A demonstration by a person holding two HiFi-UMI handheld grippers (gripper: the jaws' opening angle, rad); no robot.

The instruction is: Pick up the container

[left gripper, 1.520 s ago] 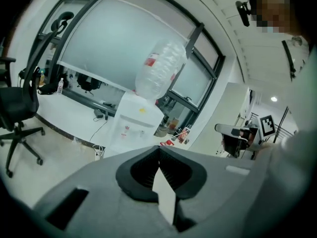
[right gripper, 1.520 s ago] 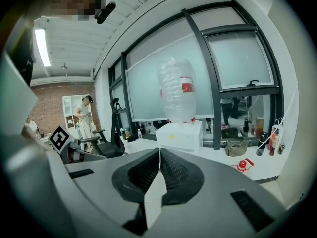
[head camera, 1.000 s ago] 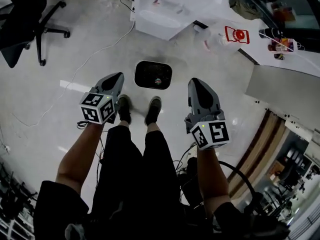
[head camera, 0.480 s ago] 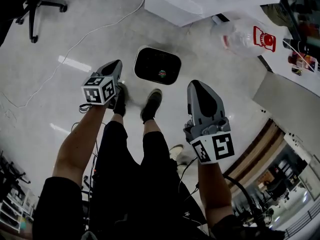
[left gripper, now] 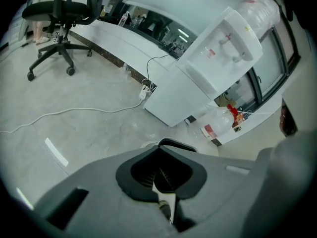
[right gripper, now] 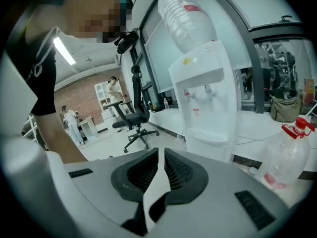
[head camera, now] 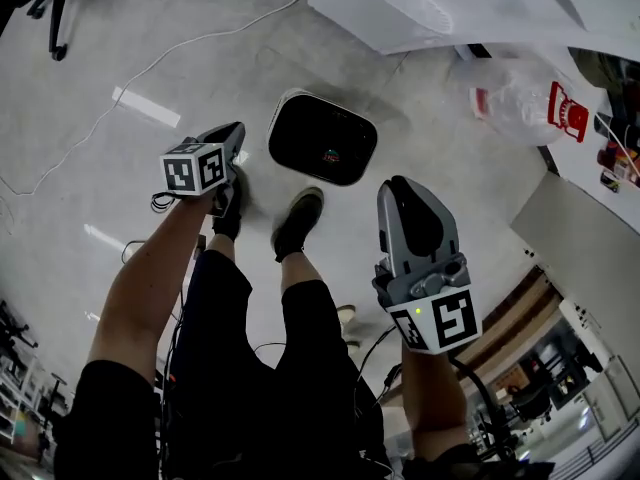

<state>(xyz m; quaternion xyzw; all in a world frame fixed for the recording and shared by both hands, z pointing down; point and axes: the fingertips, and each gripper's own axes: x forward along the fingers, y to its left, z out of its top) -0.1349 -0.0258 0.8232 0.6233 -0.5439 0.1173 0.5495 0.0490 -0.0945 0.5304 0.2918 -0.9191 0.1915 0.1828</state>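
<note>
The container is a black rounded bin with a white rim, standing on the pale floor just ahead of the person's shoes. My left gripper is shut and empty, its tip just left of the bin. In the left gripper view the bin's rim peeks over the closed left gripper. My right gripper hangs shut and empty to the right of the bin and nearer to me. The right gripper view has the right gripper aimed level at the room, and the bin is not in it.
A white water dispenser stands beyond the bin, with a large clear bottle lying to its right. An office chair is far left. A white cable runs across the floor.
The person has stepped forward, so the bin now lies closer to both grippers and lower in the head view. Both grippers stay shut; the left one has drawn level with the bin.
</note>
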